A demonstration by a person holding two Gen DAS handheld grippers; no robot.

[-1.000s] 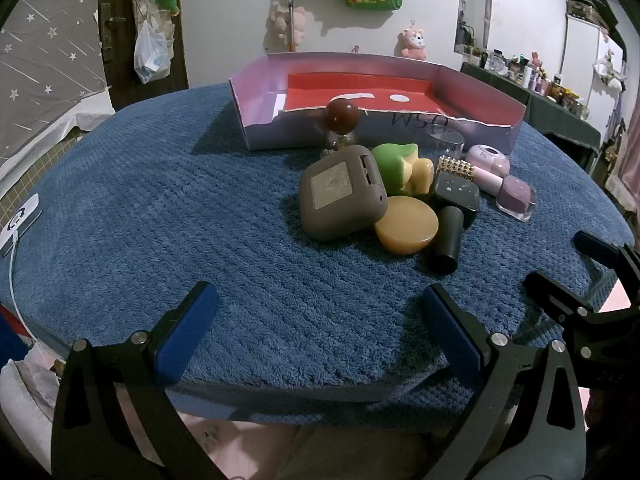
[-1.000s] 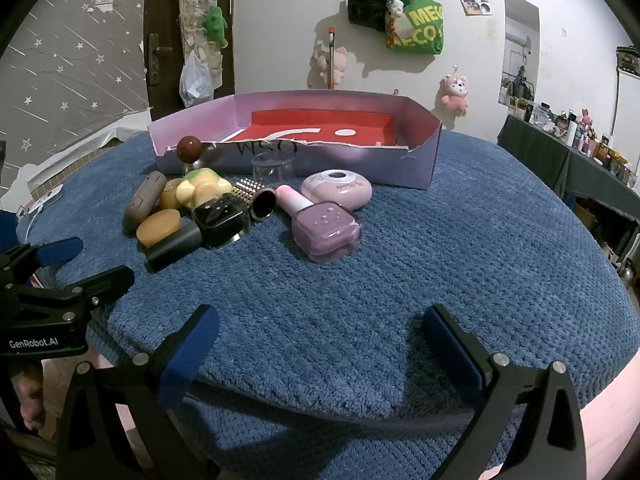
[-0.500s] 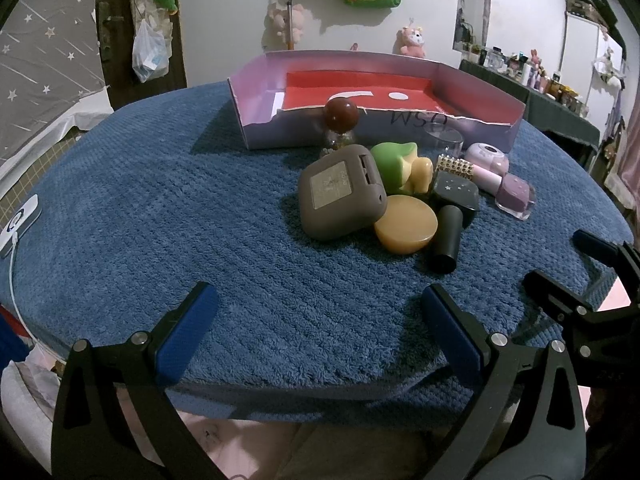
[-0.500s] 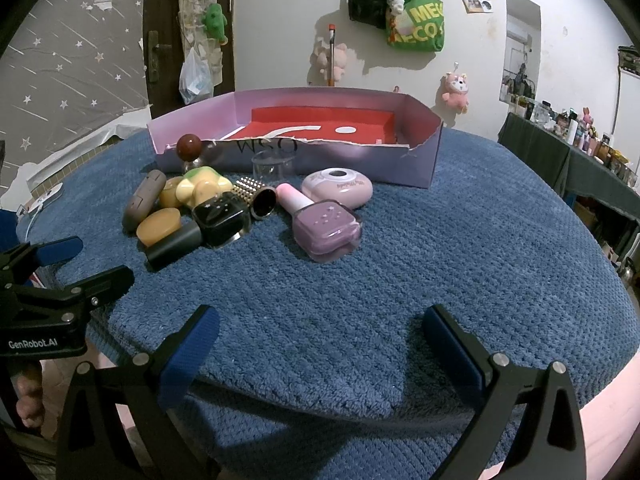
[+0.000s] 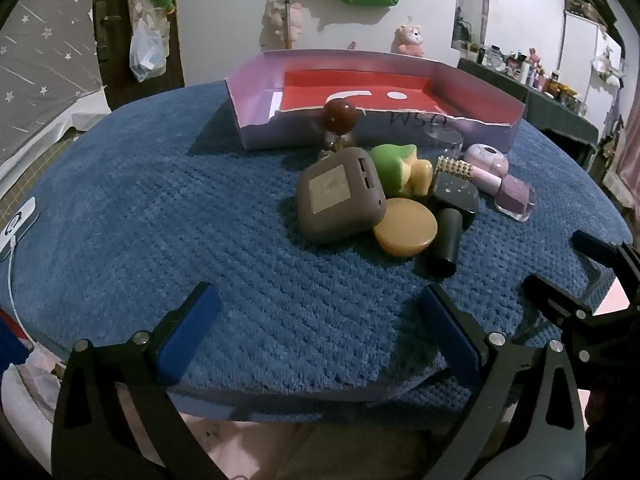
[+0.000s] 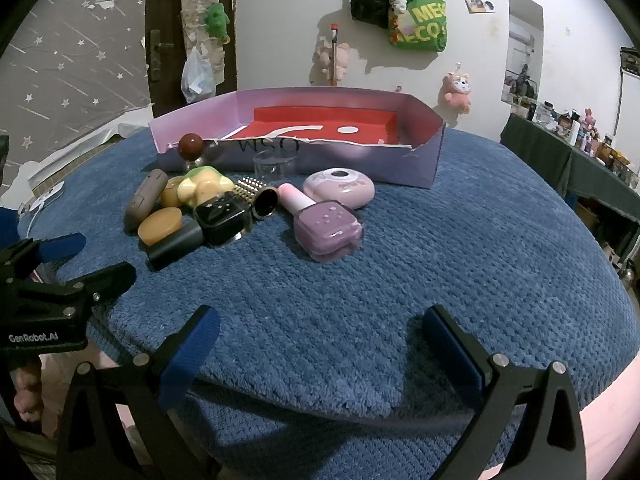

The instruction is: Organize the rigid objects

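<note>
Clutter sits in a tight heap on the blue table [image 6: 460, 264], just in front of a shallow pink box [image 6: 424, 148] with a red floor. Both grippers hang at the near edge with jaws spread wide and nothing between them: the left gripper [image 5: 320, 316] faces the heap from its left side, the right gripper [image 6: 320, 336] from its right, each well short of the nearest item.

Nearest the left gripper lies a grey case [image 5: 340, 196], flat, its slotted end aimed toward the box. Against it rests a tan disc [image 5: 405, 226]. A black bottle [image 6: 220, 216] lies on its side, its long axis running toward the near left, cap [image 5: 445, 242] closest to the table edge. Behind these are a green-and-yellow toy [image 5: 396, 168] and a studded tube [image 6: 256, 196] whose open mouth points to the near right.

A lilac bottle [image 6: 326, 226] lies flat with its pink cap [image 6: 294, 198] pointing back toward the box, close to a pale round compact [image 6: 340, 188]. A brown ball [image 5: 339, 117] stands on a base half hidden by the case in the left view. A clear cup [image 6: 275, 164] against the box wall is hard to make out. Lettering on that wall is partly cut off by the ball.
</note>
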